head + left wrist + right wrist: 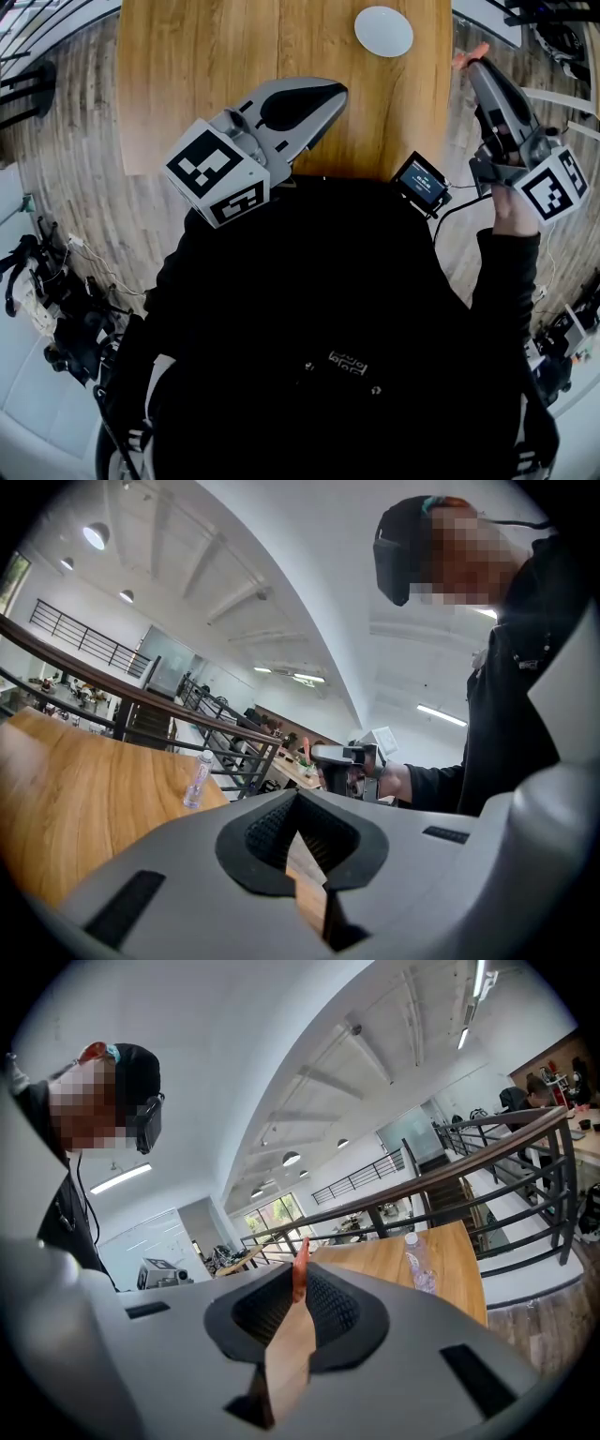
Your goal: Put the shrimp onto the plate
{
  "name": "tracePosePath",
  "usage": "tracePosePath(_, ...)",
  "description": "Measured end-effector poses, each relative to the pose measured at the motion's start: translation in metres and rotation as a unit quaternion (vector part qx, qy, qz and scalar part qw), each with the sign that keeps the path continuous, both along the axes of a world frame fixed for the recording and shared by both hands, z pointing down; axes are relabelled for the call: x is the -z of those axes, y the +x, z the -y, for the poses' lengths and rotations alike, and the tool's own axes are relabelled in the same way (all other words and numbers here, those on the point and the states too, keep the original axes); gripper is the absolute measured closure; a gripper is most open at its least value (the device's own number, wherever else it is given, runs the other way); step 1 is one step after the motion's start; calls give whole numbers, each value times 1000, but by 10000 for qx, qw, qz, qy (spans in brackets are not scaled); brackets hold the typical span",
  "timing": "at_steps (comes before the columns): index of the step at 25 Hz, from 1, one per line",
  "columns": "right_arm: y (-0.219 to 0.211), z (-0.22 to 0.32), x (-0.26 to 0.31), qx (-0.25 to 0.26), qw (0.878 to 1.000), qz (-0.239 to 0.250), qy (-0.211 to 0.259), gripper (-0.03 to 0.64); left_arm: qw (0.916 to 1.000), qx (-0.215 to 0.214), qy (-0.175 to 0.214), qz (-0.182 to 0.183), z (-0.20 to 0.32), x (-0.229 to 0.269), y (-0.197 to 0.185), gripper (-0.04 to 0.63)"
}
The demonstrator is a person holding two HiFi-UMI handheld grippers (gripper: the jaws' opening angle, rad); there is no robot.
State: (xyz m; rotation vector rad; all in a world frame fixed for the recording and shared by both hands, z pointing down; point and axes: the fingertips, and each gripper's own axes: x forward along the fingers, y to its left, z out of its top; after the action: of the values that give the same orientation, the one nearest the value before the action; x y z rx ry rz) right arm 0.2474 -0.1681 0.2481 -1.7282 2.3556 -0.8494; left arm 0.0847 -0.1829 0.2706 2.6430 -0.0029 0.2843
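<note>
An orange-pink shrimp is pinched at the tip of my right gripper, which is held off the table's right edge, over the floor. In the right gripper view the shrimp sticks up thin between the jaw tips of the right gripper. The white plate lies on the wooden table, far and to the left of that gripper. My left gripper hovers over the table's near edge, shut with nothing in it. In the left gripper view the tips of the left gripper meet.
A clear plastic bottle lies on the table; the bottle also shows in the right gripper view. A small device with a lit screen sits at the person's chest. Railings and wood-plank floor surround the table.
</note>
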Motion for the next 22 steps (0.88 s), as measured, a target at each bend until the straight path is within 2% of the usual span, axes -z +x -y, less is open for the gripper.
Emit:
tracePosePath(9, 10, 11, -12, 119, 9998, -76, -132, 560, 9998, 164, -89, 46, 1, -5, -4, 591)
tracePosePath(22, 10, 62, -53, 462, 9984, -1, -324, 560, 9977, 615, -199, 180, 28, -30, -16, 591)
